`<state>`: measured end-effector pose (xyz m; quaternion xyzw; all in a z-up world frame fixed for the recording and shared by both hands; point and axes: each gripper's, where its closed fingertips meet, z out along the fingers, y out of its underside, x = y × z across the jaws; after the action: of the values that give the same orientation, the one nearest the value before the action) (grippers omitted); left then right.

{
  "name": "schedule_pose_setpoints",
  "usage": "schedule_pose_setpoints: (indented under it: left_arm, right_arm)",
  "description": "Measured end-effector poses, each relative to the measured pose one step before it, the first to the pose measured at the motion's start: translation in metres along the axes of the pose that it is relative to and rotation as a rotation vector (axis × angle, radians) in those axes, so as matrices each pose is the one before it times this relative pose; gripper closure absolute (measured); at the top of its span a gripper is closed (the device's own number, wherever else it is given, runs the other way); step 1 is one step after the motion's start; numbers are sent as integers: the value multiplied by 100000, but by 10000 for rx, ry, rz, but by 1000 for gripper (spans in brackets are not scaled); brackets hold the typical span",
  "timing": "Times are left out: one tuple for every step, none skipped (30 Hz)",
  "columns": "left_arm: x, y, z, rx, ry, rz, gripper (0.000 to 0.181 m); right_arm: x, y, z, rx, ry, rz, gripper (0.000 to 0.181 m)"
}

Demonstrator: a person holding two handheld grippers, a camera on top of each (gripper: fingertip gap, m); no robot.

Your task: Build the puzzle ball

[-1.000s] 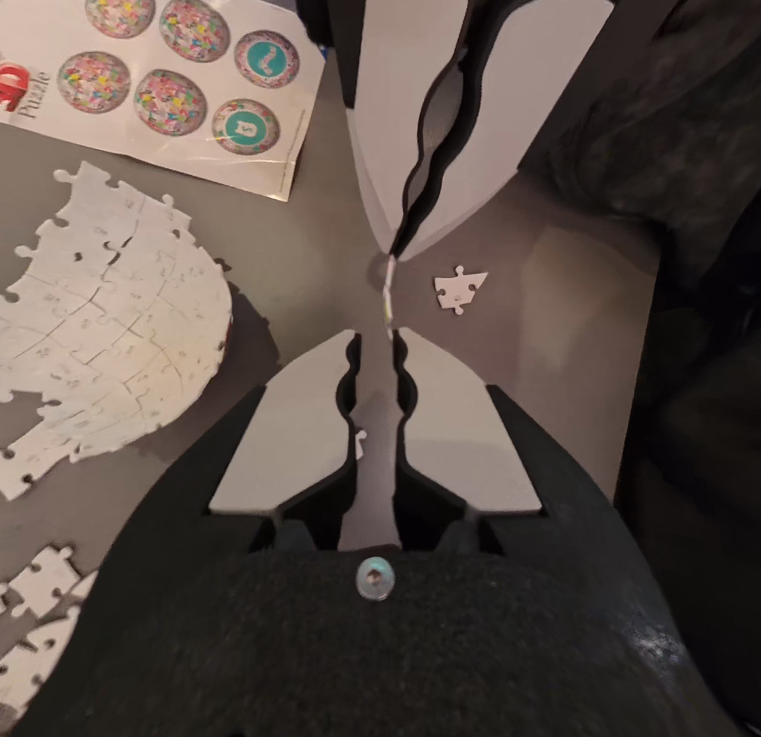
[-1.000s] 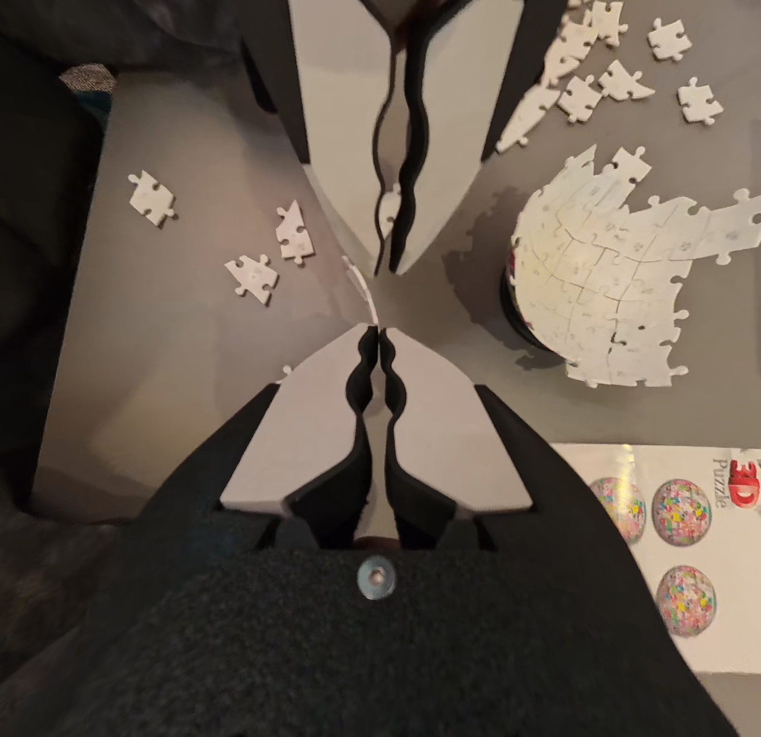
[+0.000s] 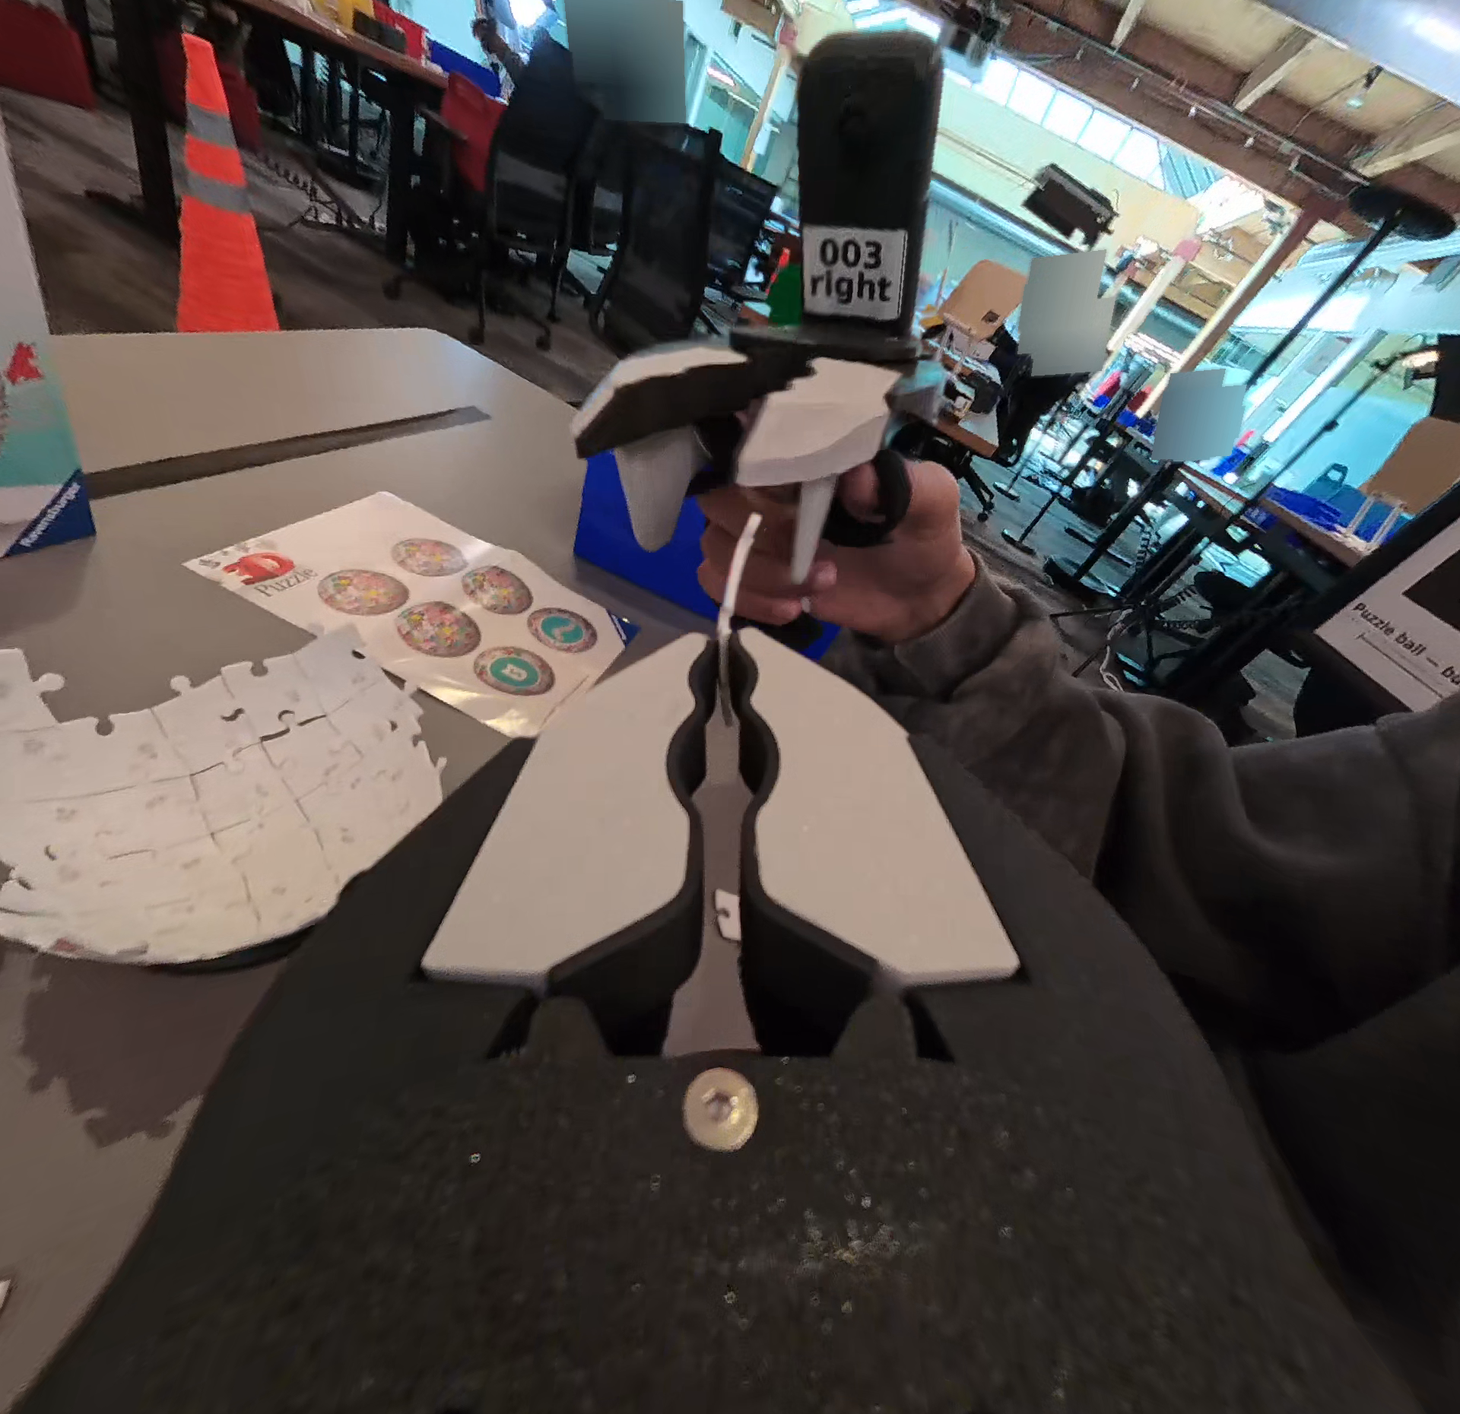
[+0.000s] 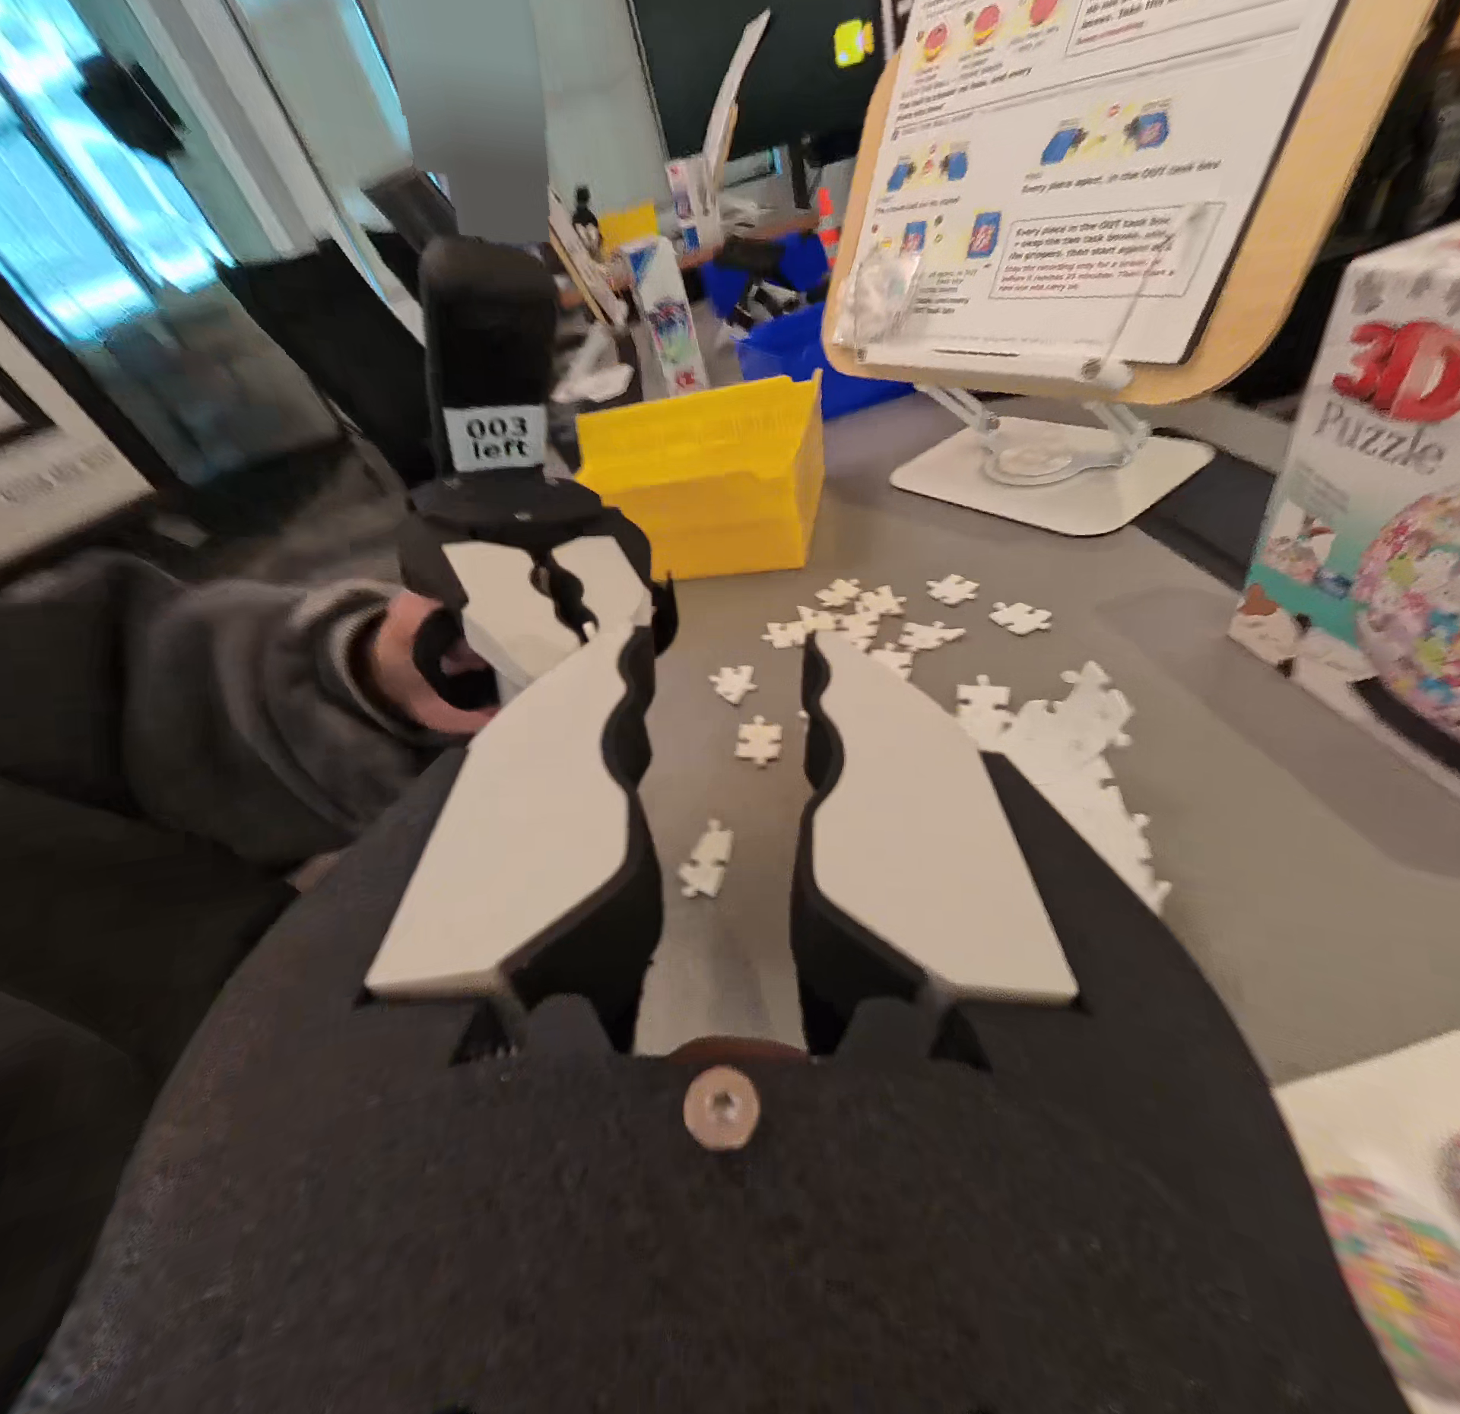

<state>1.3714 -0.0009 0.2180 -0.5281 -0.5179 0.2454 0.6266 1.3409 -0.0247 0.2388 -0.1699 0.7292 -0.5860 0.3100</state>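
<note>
Left claw pinching white puzzle piece edge-on, above worktop. Right claw spread, empty. Half-built shell lying left. Next, probably: carry piece over, align tabs.

The left gripper has a rough, grainy matt black body, smooth matt grey finger plates and a shiny metal screw; the right gripper looks the same. The white puzzle piece nipped edge-on looks like thin, stiff plastic or card; which one is unclear. The half-built puzzle shell is matt white. The instruction sheet is glossy paper on a smooth matt grey table. The yellow bin is ridged plastic, the sleeve soft grey cloth
</note>
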Motion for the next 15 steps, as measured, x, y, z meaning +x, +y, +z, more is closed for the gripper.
schedule_pose_setpoints:
  left_arm:
    - [-124,-261,-33,185,-105,-31,179]
    - [18,-271,-53,210,44,-132,179]
    - [37,-193,-35,182,112,-221,179]
    - [-60,-97,-14,135,56,-214,179]
    - [32,5,25,95,111,-141,179]
    - [4,149,67,-9,86,-83,179]
    - [-141,199,79,-36,-39,-5,179]
    - [-144,193,91,-31,-46,14,179]
    - [-87,9,33,74,-21,-31,179]
    - [-31,-167,-3,172,28,-88,179]
    - [-9,119,68,-56,88,-144,179]
    - [-55,147,64,-78,60,-127,179]
    - [-158,12,-14,31,-41,-64,179]
    - [-104,-34,-26,73,23,-110,179]
    - [26,97,25,-38,142,-180,179]
  right_arm:
    - [-178,-63,70,99,-316,534,143]
    - [-334,-74,69,89,-341,376,140]
    - [-422,-159,60,156,-338,204,140]
    - [-269,-211,79,194,-186,126,140]
    - [6,-121,82,125,8,84,139]
    - [163,50,108,11,98,55,140]
    - [101,175,99,-62,22,42,141]
    - [15,170,102,-50,-58,79,143]
    - [-13,185,113,-54,-80,110,146]
    - [-42,199,115,-79,-101,97,149]
    - [-55,290,117,-137,-89,46,156]
    - [-65,221,100,-119,-83,43,159]
    - [-163,82,0,-49,-115,24,162]
    - [-117,122,13,-84,-64,0,161]
    - [-97,129,11,-85,-29,-81,161]
